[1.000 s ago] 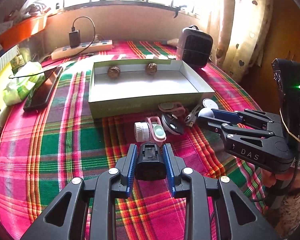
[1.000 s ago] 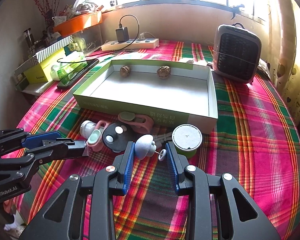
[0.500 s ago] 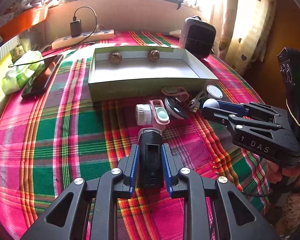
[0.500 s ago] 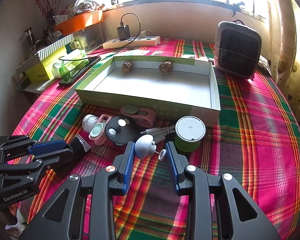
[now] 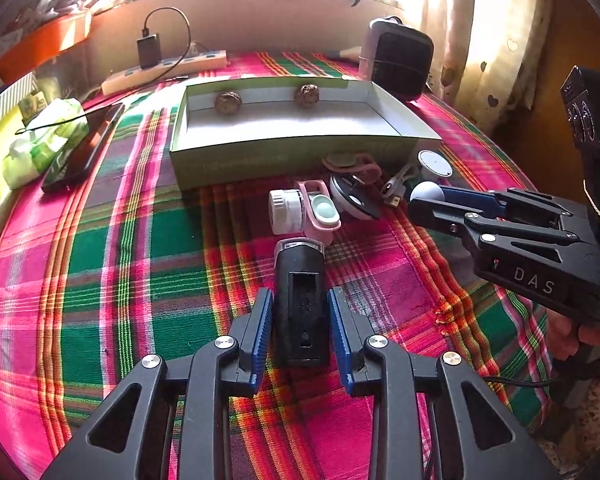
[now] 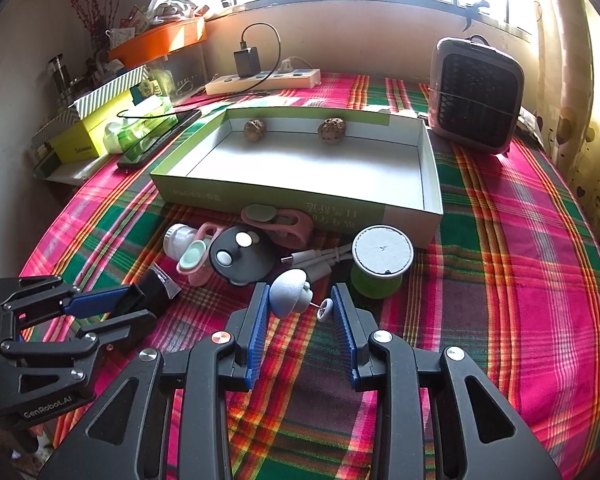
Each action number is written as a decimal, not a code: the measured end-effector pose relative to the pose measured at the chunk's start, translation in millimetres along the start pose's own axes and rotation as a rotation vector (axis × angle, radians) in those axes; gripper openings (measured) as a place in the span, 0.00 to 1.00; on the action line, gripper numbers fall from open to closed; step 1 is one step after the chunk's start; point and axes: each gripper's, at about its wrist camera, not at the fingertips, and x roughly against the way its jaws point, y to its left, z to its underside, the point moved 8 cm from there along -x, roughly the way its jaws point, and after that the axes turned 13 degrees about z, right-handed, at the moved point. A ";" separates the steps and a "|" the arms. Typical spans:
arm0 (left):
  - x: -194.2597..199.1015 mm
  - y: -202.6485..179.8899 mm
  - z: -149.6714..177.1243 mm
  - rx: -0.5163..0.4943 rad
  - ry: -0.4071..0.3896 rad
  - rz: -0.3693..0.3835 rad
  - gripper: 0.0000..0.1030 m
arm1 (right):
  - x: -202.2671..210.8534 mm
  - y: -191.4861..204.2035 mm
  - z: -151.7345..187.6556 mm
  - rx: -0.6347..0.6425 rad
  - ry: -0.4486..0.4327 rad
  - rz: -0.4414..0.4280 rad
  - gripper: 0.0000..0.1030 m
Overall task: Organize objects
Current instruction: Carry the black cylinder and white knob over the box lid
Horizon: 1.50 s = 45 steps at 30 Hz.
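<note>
Pretty clearly a lived-in home: the desk point(image 6: 500, 280) is covered with a plaid cloth, heart-print curtains point(image 5: 500, 40) are hung by the window, and a power strip point(image 6: 260, 80), small heater point(image 6: 476, 96) and tissue pack point(image 5: 40, 148) are kept around.

The tablecloth point(image 5: 112, 264) was woven plaid cloth, matt and a little rough. The box point(image 6: 204, 196) looked like smooth cardboard, white inside. The black device point(image 5: 300, 300) was matt plastic with a shiny metal end.
</note>
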 end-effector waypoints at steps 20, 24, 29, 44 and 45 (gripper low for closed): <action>16.4 -6.8 -15.1 -0.028 -0.033 0.009 0.24 | 13.2 2.5 -12.0 0.010 -0.030 -0.002 0.32; 25.2 -10.3 -29.9 -0.043 -0.064 0.020 0.24 | 16.1 -0.1 -21.5 0.003 -0.043 -0.004 0.32; 27.5 -7.5 -52.9 -0.048 -0.090 0.020 0.24 | 14.7 -3.9 -35.3 0.004 -0.054 0.008 0.32; 1.1 1.7 -105.9 -0.057 -0.100 0.035 0.24 | -10.7 -21.9 -78.2 -0.014 -0.044 0.024 0.32; -1.5 3.4 -109.6 -0.053 -0.100 0.033 0.24 | -12.7 -23.8 -82.0 -0.015 -0.045 0.026 0.32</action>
